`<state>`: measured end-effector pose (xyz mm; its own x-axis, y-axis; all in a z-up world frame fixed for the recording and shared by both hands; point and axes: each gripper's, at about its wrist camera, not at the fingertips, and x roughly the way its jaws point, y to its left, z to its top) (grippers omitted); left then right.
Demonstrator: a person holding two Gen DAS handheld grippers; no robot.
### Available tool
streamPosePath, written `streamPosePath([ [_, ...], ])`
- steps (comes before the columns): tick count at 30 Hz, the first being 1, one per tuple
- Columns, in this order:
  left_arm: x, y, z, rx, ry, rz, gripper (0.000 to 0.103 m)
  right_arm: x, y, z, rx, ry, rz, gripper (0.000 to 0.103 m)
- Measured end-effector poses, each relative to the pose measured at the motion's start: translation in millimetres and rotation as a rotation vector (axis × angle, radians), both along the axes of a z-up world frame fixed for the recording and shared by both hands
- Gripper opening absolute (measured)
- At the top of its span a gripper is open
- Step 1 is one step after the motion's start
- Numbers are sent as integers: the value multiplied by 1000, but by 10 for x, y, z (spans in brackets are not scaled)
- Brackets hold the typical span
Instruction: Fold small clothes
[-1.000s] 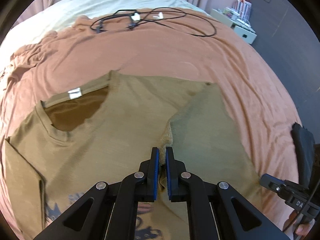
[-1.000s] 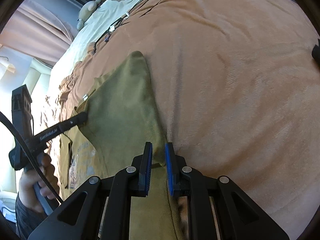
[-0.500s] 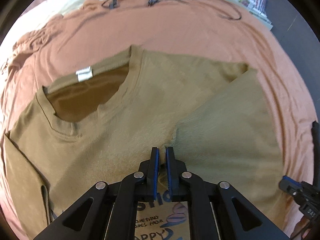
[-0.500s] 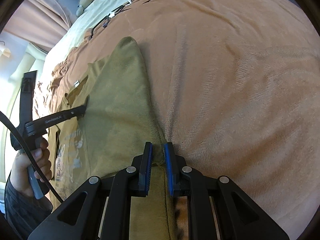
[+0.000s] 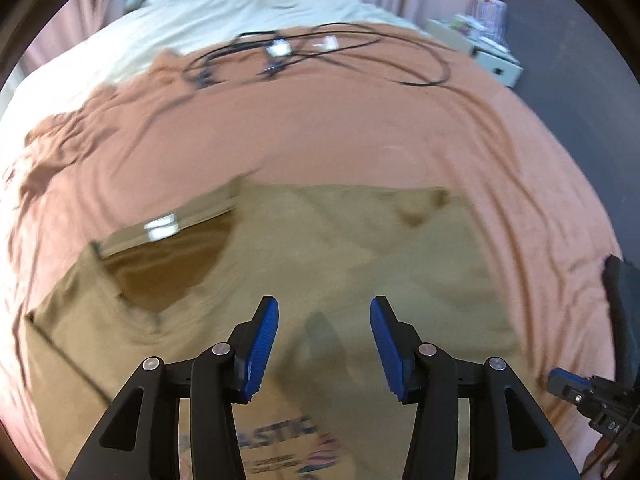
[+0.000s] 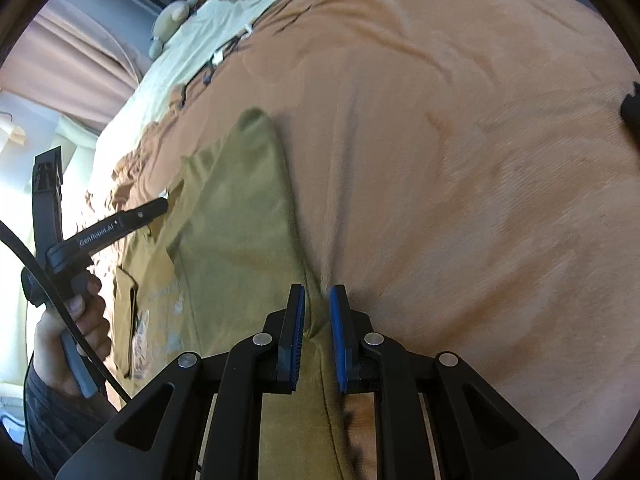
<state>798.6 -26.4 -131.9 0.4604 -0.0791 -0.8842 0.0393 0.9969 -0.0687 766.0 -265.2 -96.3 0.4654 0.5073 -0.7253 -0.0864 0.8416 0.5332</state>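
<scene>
Left wrist view: left gripper point(image 5: 324, 336) spread wide above the olive T-shirt point(image 5: 360, 264) lying on the bed point(image 5: 320, 132), one side folded inward. Right gripper point(image 6: 317, 336), narrow, pinches the folded edge; next, release and fold the opposite side.

Ahead of my left gripper point(image 5: 324, 322): jaws wide apart above the flat olive T-shirt point(image 5: 280, 264); nothing stands between the pads.
Far side of the blanket point(image 5: 320, 136): a tangle of black cables point(image 5: 320, 56) lies across it, well apart from the shirt.
Right of the shirt: I see bare blanket out to the bed's edge, then what may be a white cabinet point(image 5: 492, 60); that corner is blurred.
My right gripper point(image 6: 316, 316): jaws narrowed on the shirt's edge; the blanket to its right is open.
</scene>
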Motion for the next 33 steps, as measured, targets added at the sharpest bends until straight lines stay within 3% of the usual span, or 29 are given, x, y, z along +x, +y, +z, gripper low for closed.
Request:
streamPosePath([
  [5,98,-313,-66,-30,-4,-74,38,-52,-87,33,25,-28,-34,10],
  [14,380,-720,-278,-31,-5,-140,28,-116,-261,59,63,-63,-97,10],
  [21,703,-917,-487,25,8,-134,28,-132,-306,53,37,-54,-144,10],
  [33,976,-1061,-419,69,0,-119,28,-267,-282,142,26,-68,-170,10],
])
